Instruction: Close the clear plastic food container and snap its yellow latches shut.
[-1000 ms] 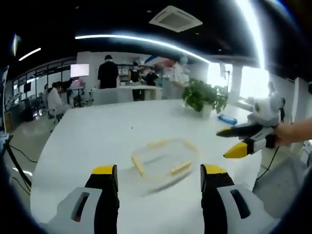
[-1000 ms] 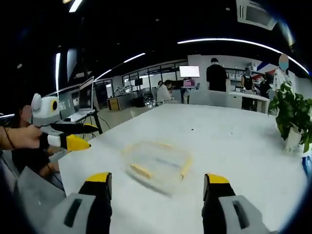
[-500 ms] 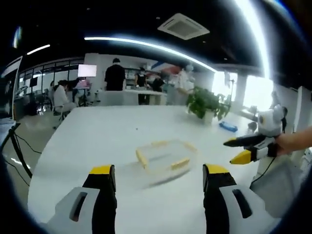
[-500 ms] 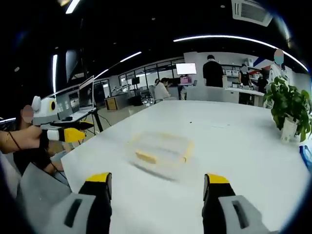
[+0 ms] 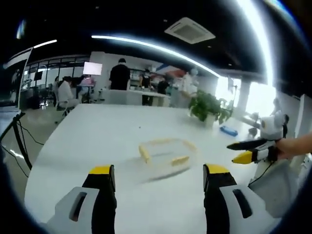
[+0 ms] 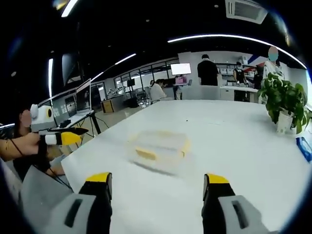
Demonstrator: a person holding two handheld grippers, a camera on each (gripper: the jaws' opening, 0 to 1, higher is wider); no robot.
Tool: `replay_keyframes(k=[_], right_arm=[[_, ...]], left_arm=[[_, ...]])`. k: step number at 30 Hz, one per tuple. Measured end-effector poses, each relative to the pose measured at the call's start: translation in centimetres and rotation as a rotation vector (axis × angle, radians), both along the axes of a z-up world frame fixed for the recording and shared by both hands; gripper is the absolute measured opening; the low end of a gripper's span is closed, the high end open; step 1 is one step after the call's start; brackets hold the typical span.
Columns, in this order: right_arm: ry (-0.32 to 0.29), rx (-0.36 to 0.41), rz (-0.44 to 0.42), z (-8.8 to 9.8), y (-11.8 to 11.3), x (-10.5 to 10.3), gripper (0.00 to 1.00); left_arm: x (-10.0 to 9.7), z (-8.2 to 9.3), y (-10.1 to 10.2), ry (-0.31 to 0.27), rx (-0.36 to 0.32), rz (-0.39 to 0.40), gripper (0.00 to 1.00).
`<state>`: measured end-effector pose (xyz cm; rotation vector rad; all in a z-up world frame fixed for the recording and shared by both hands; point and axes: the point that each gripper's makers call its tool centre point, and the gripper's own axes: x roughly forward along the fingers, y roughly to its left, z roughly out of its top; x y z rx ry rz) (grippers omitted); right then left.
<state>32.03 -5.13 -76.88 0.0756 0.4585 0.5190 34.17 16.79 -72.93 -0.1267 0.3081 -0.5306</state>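
The clear plastic food container [image 5: 165,155] lies out on the white desk [image 5: 97,141], well apart from both grippers, with its lid seemingly already laid on top; motion blur leaves that unsure. Its yellow latches [image 5: 179,160] show along the sides, and whether any is snapped cannot be told. The left gripper [image 5: 158,178] hangs above the desk with its 2 fingers apart and empty. The right gripper [image 6: 157,183] is likewise spread and empty, the container [image 6: 160,146] ahead of it.

The step in hand looks like the approach, with no contact yet. Next, each gripper likely needs to come down at opposite sides, one steadying the container while the other presses a latch down against the rim.
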Motion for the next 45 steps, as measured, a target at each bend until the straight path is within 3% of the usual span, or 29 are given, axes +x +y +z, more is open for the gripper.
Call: replay_keyframes(k=[18, 30, 45], right_arm=[[0.022, 0.04, -0.01, 0.2, 1.0, -0.5, 0.74], [0.036, 0.08, -0.032, 0.1, 1.3, -1.5, 0.71], [0.039, 0.089, -0.037, 0.3, 1.0, -2.7, 0.72]], left_arm=[[-1.0, -1.2, 1.6, 0.047, -0.001, 0.013, 0.7], [-2.1, -0.3, 2.5, 0.025, -0.013, 0.039, 0.7], [-3.1, -0.7, 2.8, 0.039, -0.022, 0.058, 0.69]])
